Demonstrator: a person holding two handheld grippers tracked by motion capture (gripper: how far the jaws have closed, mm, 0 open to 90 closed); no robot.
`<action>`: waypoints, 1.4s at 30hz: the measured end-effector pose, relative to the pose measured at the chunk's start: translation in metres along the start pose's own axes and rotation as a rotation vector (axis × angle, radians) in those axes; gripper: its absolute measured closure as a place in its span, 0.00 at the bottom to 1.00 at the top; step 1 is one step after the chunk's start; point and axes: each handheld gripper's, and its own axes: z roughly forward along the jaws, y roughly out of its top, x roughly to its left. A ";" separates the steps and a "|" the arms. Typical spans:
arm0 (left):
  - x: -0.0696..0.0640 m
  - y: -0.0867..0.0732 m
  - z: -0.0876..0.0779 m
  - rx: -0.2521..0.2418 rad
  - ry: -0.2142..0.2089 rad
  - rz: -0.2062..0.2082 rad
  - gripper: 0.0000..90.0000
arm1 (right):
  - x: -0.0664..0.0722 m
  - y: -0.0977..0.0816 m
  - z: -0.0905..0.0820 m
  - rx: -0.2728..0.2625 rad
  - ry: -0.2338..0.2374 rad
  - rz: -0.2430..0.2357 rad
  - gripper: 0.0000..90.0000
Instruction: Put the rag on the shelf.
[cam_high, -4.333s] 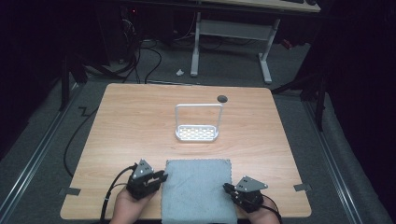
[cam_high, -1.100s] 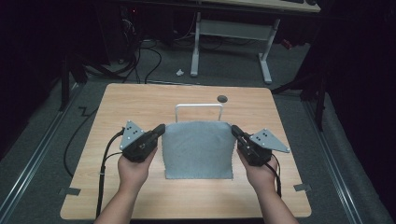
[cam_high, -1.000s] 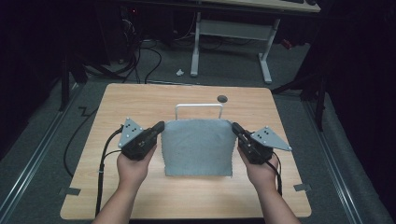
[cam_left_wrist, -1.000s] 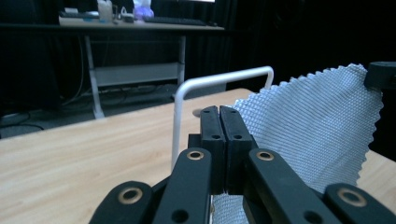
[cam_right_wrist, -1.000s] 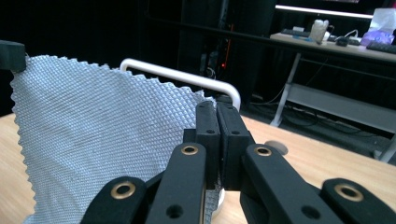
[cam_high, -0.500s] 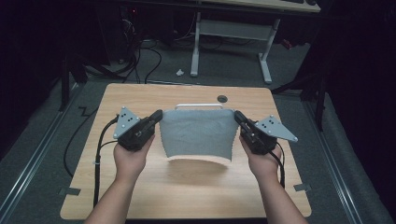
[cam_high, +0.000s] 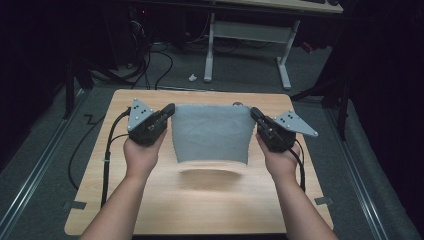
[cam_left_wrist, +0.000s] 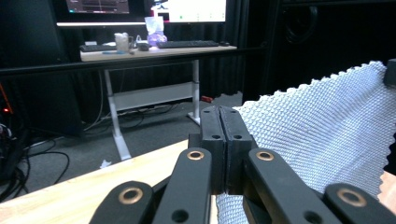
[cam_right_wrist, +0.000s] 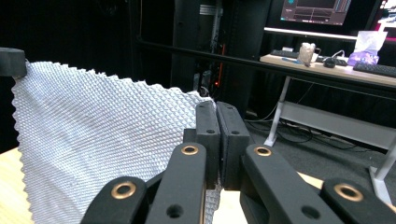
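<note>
high view: a person's two forearms come in from the bottom edge, each hand wrapped round a black gripper, and between them a grey cloth (cam_high: 211, 131) hangs stretched above the wooden table (cam_high: 125, 200). the left gripper (cam_high: 169, 108) is pinched on the cloth's upper left corner and the right gripper (cam_high: 253, 112) on the upper right corner, so the top edge runs nearly straight from one to the other. the cloth narrows a little toward its lower edge, which curves and hangs free of the tabletop – a soft shadow lies on the wood just below it. each gripper carries a grey three-cornered plate, and a black cable (cam_high: 106, 155) trails from the left one down over the table's near left side. left gripper view: the two black jaws are pressed together with the cloth's edge caught between them, and the waffle-textured fabric spreads off to the right, its border zigzag-cut. right gripper view: the jaws are likewise closed flat on the fabric, which fans out to the left toward the other gripper's tip at the far corner. beyond the table stands a white-legged desk (cam_high: 247, 30) with a keyboard and screens on it.
</note>
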 end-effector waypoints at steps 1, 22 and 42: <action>0.001 0.003 0.002 0.001 0.002 0.003 0.99 | -0.001 0.001 0.001 -0.005 0.000 -0.005 1.00; 0.030 0.020 0.065 0.062 0.076 0.052 0.99 | -0.028 0.020 0.061 0.028 -0.046 -0.016 1.00; 0.042 -0.018 0.105 0.278 0.078 0.056 0.99 | -0.046 -0.013 0.104 0.163 -0.042 -0.030 1.00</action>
